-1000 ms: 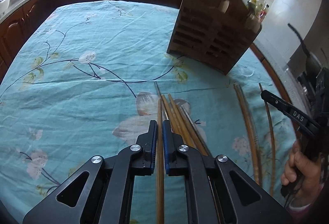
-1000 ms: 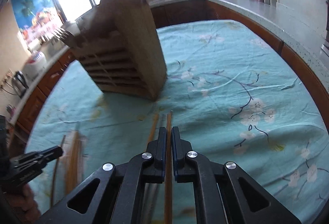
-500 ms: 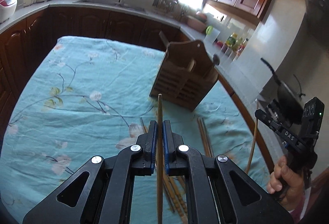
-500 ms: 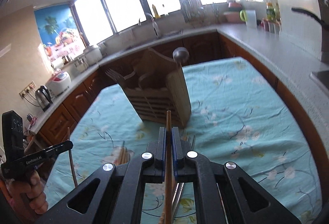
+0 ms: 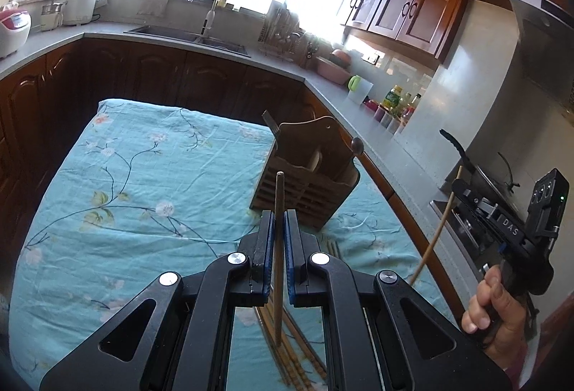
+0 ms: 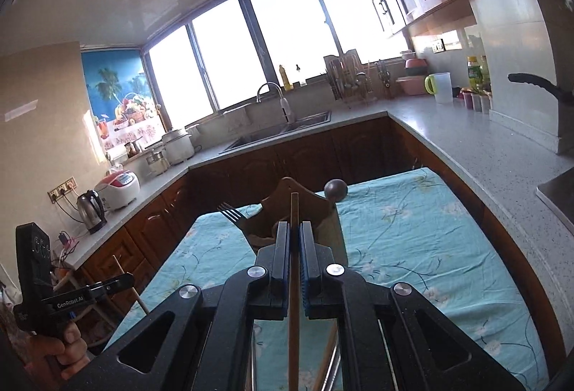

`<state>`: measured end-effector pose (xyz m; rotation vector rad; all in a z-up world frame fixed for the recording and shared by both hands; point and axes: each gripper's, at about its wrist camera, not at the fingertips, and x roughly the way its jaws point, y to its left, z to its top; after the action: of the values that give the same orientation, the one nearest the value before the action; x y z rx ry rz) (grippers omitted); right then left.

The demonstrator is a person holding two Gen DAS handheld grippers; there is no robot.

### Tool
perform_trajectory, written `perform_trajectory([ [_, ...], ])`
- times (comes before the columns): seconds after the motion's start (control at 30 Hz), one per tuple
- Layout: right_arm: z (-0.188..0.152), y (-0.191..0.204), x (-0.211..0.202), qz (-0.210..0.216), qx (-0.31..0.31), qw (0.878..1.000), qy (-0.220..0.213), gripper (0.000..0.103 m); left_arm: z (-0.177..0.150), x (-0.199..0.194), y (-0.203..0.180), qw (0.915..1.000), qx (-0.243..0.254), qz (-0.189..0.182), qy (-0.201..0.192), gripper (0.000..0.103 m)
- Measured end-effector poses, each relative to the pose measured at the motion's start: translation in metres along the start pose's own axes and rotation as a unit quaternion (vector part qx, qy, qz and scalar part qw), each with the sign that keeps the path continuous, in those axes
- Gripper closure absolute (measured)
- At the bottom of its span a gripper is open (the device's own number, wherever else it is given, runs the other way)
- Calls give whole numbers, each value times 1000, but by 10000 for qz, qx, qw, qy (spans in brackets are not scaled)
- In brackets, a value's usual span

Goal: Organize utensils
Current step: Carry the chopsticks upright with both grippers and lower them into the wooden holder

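The left tongs (image 5: pixel 279 222) are clamped shut on one chopstick (image 5: pixel 278 211), which runs up between the blue pads (image 5: pixel 268 247) and pokes out past the tips, its other end hanging below over the cloth. The right tongs (image 6: pixel 295 236) are likewise closed tight on a second chopstick (image 6: pixel 294 211), gripped between their pads and sticking up beyond the tips. Both tongs are held up in the air above the counter (image 5: pixel 107 193), which is covered with a teal flowered cloth. In the left view the right tongs show at the right edge, gripped by a hand (image 5: pixel 495 312), with the pale chopstick slanting down from them. In the right view the left tongs show at the lower left with their chopstick crossing them. A wooden holder (image 5: pixel 308 175) stands upright on the cloth ahead of both tongs; a fork (image 6: pixel 231 213) and a round-ended handle (image 6: pixel 335 190) stick out of it. More chopsticks (image 5: pixel 297 355) lie loose on the cloth below the left tongs, near the holder's base. Beyond the cloth are dark cabinets, a sink (image 6: pixel 280 132) under bright windows, and a kettle (image 6: pixel 91 211).
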<state>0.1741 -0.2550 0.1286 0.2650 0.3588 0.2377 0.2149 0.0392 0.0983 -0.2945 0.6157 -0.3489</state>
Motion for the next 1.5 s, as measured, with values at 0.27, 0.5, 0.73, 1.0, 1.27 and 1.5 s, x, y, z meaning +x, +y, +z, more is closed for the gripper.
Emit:
perform_trajectory([
  [0.27, -2, -5, 9, 46, 64, 9999, 66, 98, 8, -1, -1, 10000, -17, -64, -72, 98],
  [0.5, 5, -4, 11, 53, 78, 10000, -24, 98, 30, 1, -13, 9995, 127, -94, -289, 98],
  [0.73, 45, -4, 20, 28, 98, 9986, -527, 98, 90, 11, -34, 9956, 286, -116, -885, 98],
  [1.0, 108, -3, 47, -153, 108, 9913, -1303, 98, 156, 50, -46, 9879, 186, -23, -1539, 98],
  [1.27, 96, -26, 98, -427, 244, 9882, -1450, 98, 148, 112, -30, 9885, 32, 229, -1496, 98],
  [1.5, 47, -39, 122, -560, 305, 9923, -1064, 98, 116, 150, -15, 9936, 12, 362, -1067, 98],
])
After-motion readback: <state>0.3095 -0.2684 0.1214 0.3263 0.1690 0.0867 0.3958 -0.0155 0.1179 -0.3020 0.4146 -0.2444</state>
